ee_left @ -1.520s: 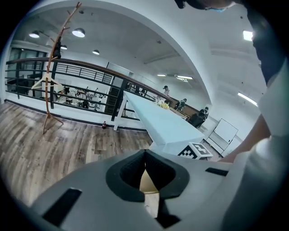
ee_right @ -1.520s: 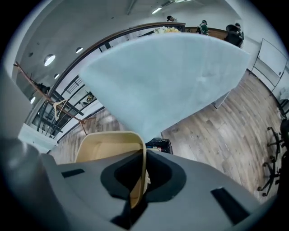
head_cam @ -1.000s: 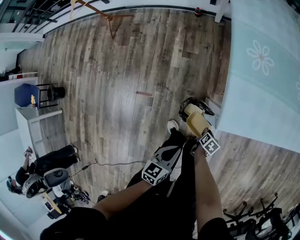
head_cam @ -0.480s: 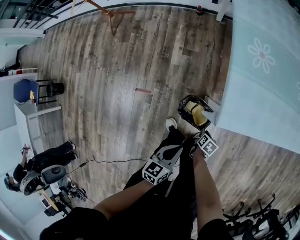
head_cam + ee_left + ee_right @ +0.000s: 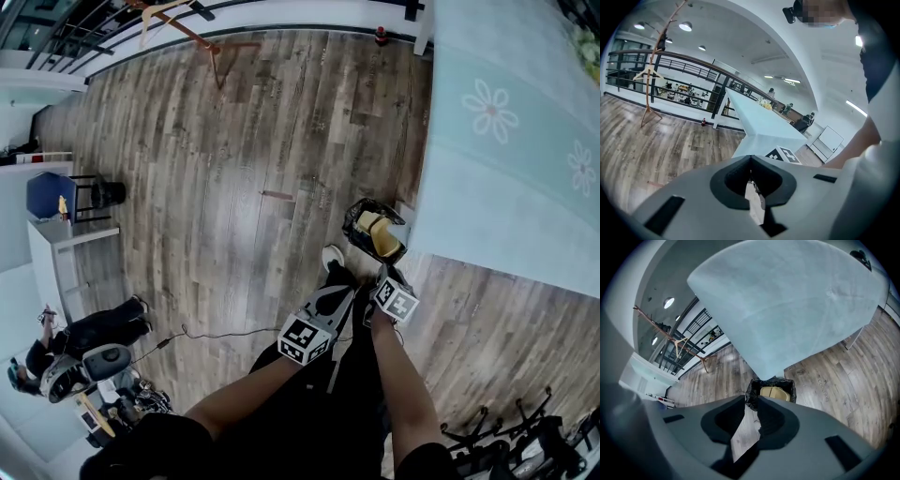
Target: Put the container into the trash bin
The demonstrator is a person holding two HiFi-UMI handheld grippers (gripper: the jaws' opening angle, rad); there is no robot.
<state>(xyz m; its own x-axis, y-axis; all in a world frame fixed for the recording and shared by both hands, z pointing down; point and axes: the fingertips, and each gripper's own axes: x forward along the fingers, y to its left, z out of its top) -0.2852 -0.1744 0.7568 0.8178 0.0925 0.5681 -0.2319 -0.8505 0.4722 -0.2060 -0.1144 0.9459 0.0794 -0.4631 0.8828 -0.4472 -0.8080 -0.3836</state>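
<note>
The tan lidded container point(image 5: 381, 240) lies inside the small black-bagged trash bin point(image 5: 359, 214) on the wood floor, beside the table's edge. My right gripper point(image 5: 383, 278) hangs just above and on the near side of the bin, open, with nothing between its fingers. In the right gripper view the bin point(image 5: 753, 393) and the container point(image 5: 776, 392) show just beyond the parted jaws of the right gripper point(image 5: 751, 401). My left gripper point(image 5: 330, 302) stays beside it to the left, over the person's dark trouser leg. In its own view the left gripper point(image 5: 750, 161) is empty, with its tips touching.
A long table under a pale blue flowered cloth point(image 5: 506, 141) runs along the right, close against the bin. The person's white shoe point(image 5: 331, 255) stands next to the bin. A wooden coat stand point(image 5: 187, 23) is far off, a cable point(image 5: 216, 330) crosses the floor, and a seated person point(image 5: 84, 337) is at lower left.
A second ago the container was in my right gripper over the bin. Now it lies in the bin, and the right gripper has let go and drawn up and back. The left gripper has kept still.
</note>
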